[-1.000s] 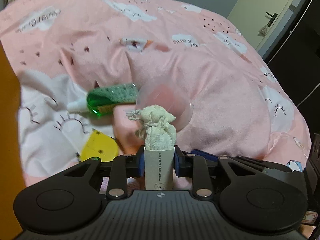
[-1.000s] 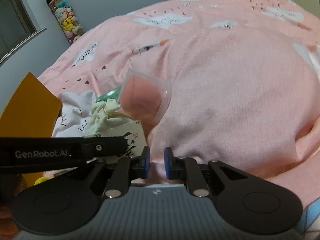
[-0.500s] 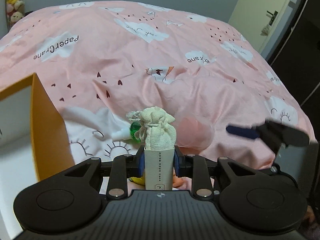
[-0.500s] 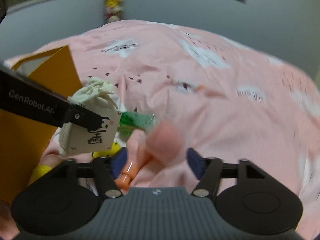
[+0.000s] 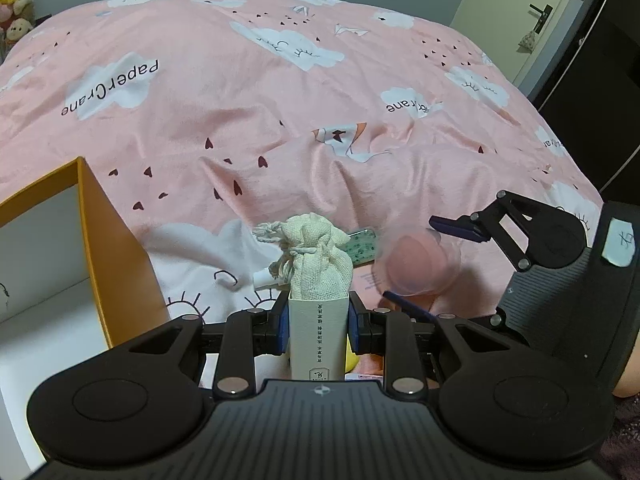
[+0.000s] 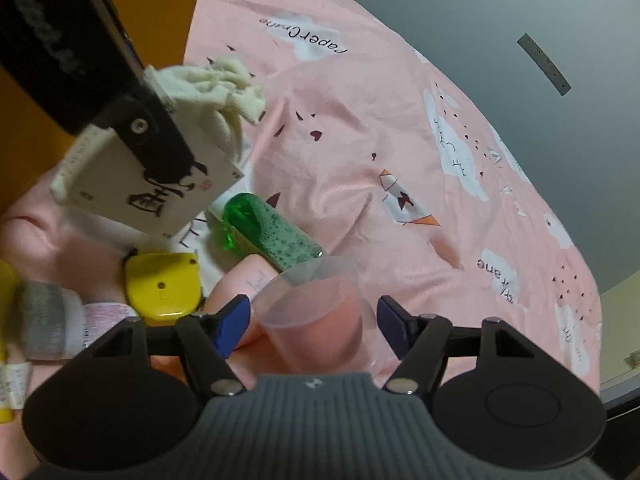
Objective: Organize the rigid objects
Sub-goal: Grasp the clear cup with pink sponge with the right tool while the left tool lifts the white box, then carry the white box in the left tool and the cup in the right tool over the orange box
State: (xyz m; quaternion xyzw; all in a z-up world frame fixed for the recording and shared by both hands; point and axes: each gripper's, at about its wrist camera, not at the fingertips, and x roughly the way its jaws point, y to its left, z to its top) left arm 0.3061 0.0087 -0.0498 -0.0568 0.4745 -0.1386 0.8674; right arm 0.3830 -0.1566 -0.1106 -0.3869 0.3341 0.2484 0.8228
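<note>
My left gripper (image 5: 318, 330) is shut on a white carton with a cloth pouch (image 5: 318, 320) sticking out of its top, held above the bed; the carton also shows in the right wrist view (image 6: 148, 176). My right gripper (image 6: 314, 318) is open, its blue pads either side of a clear plastic cup (image 6: 316, 312) without visibly touching it. The cup (image 5: 420, 264) and right gripper (image 5: 452, 264) show in the left wrist view. A green bottle (image 6: 268, 232) lies on the bed just beyond the cup.
An orange box with a white inside (image 5: 112, 256) stands open at the left. A yellow tape measure (image 6: 162, 288) and small tubes (image 6: 44, 320) lie on the pink bedspread (image 5: 240, 100). A door (image 5: 532, 12) is at the far right.
My right gripper has opened and swung in around the clear cup. My left gripper has lifted with the carton and turned toward the orange box.
</note>
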